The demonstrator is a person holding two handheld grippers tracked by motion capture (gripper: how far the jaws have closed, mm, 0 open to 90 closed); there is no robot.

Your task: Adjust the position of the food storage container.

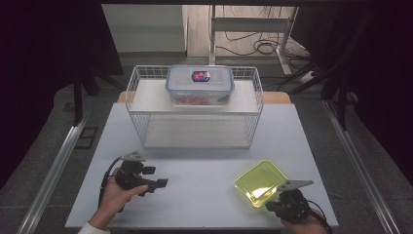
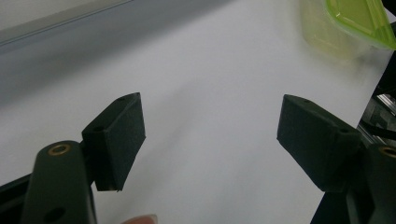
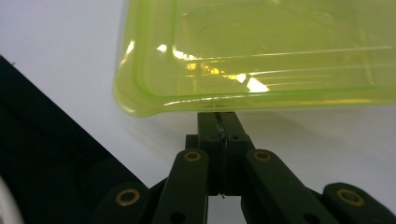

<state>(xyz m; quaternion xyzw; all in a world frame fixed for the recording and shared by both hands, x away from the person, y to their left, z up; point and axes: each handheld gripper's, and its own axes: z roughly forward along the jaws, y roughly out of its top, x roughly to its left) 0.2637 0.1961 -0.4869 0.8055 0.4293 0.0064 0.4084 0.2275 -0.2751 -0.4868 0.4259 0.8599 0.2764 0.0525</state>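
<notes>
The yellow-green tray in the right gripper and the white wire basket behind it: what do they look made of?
Yellow-green square tray: likely glossy translucent plastic; light glows through it and highlights glint on its rim. White wire basket: probably coated metal wire, a thin, even white grid. The right gripper pinches the tray's edge.

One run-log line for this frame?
left gripper: open, idle | right gripper: shut on green tray rim | tray tilted, on table

My pale bench (image 1: 204, 195) stands on a grey floor (image 1: 370, 161), with metal rails (image 1: 53, 165) running along both sides. Beyond it I see a white wall (image 1: 146, 27), a table frame (image 1: 253, 24) and loose cables (image 1: 258, 48). Dark curtains (image 1: 44, 44) flank both sides.
</notes>
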